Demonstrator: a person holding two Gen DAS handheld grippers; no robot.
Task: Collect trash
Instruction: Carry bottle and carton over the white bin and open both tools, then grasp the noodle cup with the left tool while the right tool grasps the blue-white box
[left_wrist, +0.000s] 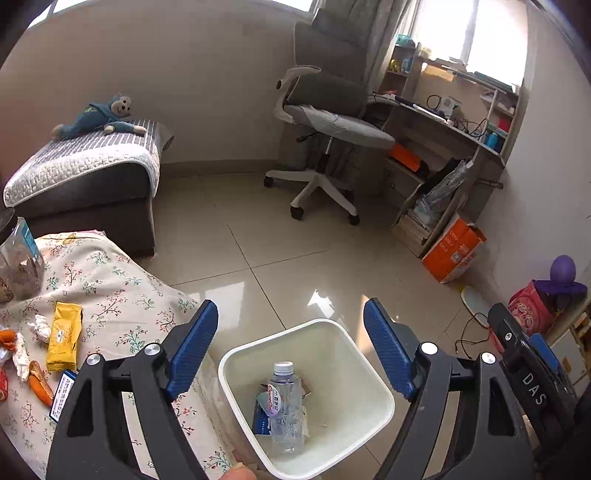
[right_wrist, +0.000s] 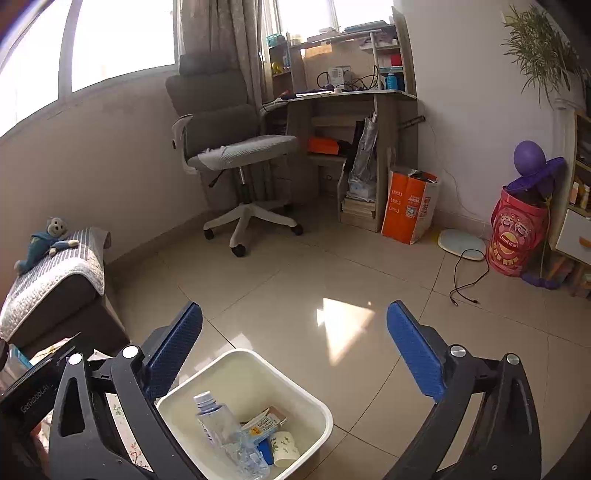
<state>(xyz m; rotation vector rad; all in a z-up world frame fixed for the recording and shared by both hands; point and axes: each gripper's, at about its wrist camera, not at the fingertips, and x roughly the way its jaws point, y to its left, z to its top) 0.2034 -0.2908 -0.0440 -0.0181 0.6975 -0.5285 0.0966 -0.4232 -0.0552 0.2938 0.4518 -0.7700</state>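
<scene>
A white trash bin (left_wrist: 376, 395) stands on the tiled floor beside the table, below both grippers; it also shows in the right wrist view (right_wrist: 317, 406). A clear plastic bottle (left_wrist: 286, 406) (right_wrist: 218, 421) lies in it with a paper cup (right_wrist: 284, 448) and small boxes. My left gripper (left_wrist: 291, 350) is open and empty above the bin. My right gripper (right_wrist: 295, 354) is open and empty above it too. On the floral tablecloth (left_wrist: 122, 291) lie a yellow wrapper (left_wrist: 64, 341), crumpled tissue (left_wrist: 40, 326), orange wrappers (left_wrist: 40, 387) and a blue-white pack (left_wrist: 62, 395).
A jar (left_wrist: 18, 258) stands at the table's left edge. A grey sofa with a plush monkey (left_wrist: 99, 116) is at the back left. An office chair (right_wrist: 236, 158), a desk (right_wrist: 347, 99), an orange box (right_wrist: 410, 203), a red bag (right_wrist: 517, 232) and a floor cable (right_wrist: 469, 273) stand further off.
</scene>
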